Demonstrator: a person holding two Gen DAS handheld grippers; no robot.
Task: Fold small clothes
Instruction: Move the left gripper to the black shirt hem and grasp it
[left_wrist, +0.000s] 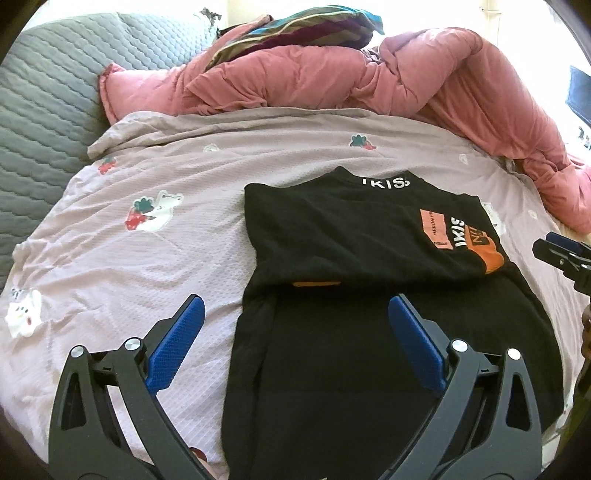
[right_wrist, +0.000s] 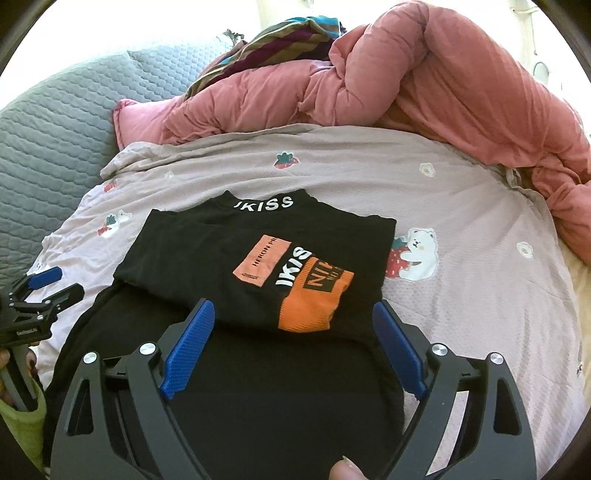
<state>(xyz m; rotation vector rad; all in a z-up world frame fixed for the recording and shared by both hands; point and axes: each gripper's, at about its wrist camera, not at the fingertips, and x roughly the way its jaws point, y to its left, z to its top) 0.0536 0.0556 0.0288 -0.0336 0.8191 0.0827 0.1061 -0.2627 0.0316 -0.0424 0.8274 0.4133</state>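
Left tool (left_wrist: 295, 306): jaws spread wide, nothing between the blue pads (left_wrist: 177, 343), raised above the bed and angled downward. Right tool (right_wrist: 291, 310): jaws likewise wide, empty, pads clear of the cloth below.

Black shirt (right_wrist: 207, 243): flat on the lilac printed sheet (right_wrist: 461, 192), partly folded. Ahead of the right tool, upper part doubled over, collar with white lettering at the far edge, orange and pink print panels (right_wrist: 314, 295) facing up just beyond the fingertips. Beneath and between the right tool's fingers, the lower black portion (right_wrist: 277, 387), smooth and unfolded. In the left wrist view, same garment (left_wrist: 351, 240) ahead and to the right of the left tool, with only the right finger over the black cloth and the left finger over bare sheet. Small orange tab (left_wrist: 316, 284) at the fold line, just beyond the left tool's right fingertip.

Opposite tool visible at the frame edge in each view: right tool at far right of the left view, left tool at far left of the right view, held by a hand with a green sleeve (right_wrist: 22, 413).

Beyond the shirt, well apart from both tools: bunched pink quilt (right_wrist: 406, 74), striped cloth (right_wrist: 280, 37) on top of it, grey quilted cover (right_wrist: 62, 122) to the far left. Fingertip (right_wrist: 345, 469) at the bottom edge of the right view.
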